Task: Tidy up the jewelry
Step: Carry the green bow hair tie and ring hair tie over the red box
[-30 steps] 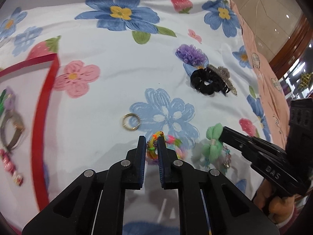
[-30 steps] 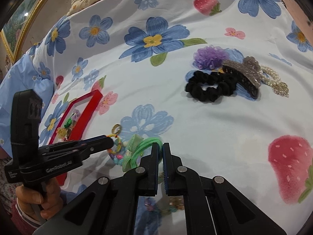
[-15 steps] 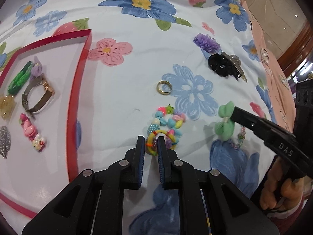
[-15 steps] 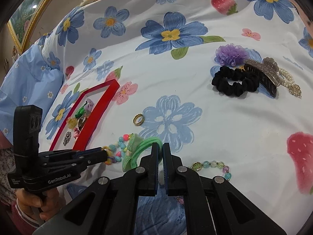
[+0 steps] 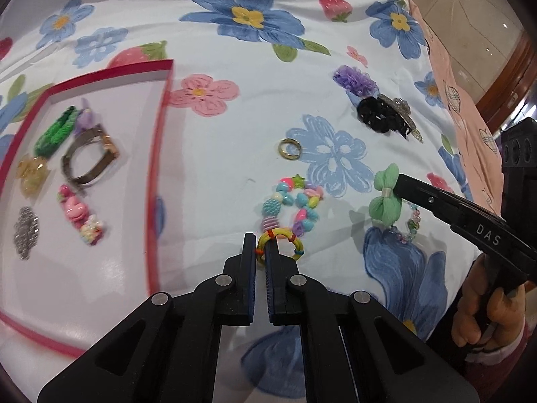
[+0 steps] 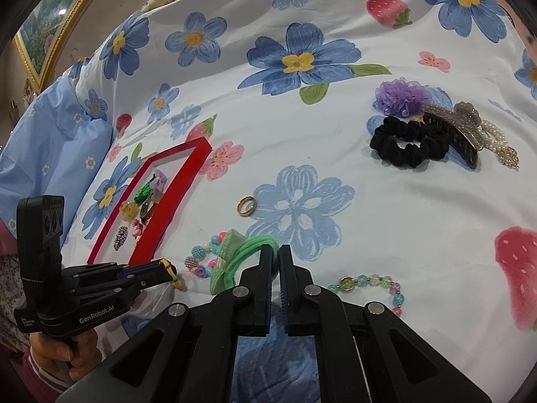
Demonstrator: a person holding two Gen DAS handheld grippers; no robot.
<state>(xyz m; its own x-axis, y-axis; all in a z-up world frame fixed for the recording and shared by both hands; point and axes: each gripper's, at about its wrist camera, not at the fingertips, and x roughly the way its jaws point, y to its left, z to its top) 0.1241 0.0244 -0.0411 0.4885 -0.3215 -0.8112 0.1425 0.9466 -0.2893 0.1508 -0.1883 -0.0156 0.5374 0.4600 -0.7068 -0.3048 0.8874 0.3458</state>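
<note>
Pinching a yellow hair tie (image 5: 281, 242) in our left gripper (image 5: 260, 239), we clamp a green bow hair tie (image 6: 250, 258) in our right gripper (image 6: 272, 252). Both sit over the floral bedspread (image 5: 235, 154), near the red tray (image 5: 157, 154) at its left edge.

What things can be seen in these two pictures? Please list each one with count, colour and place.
red tray: one, red rim, white floor, left side of the bed; holds several small hair pieces and a metal bracelet
gold ring: one, gold, on the sheet right of the tray
bead bracelet: one, many colours, below the ring
yellow hair tie: one, yellow, in the left gripper
green bow tie: one, mint green, in the right gripper
clear bead bracelet: one, pale, near the right gripper
black scrunchie: one, black, far right
purple flower: one, above the scrunchie
claw clip: one, grey
pearl piece: one, white
floral sheet: one
left gripper: black, shut
right gripper: black, shut
</note>
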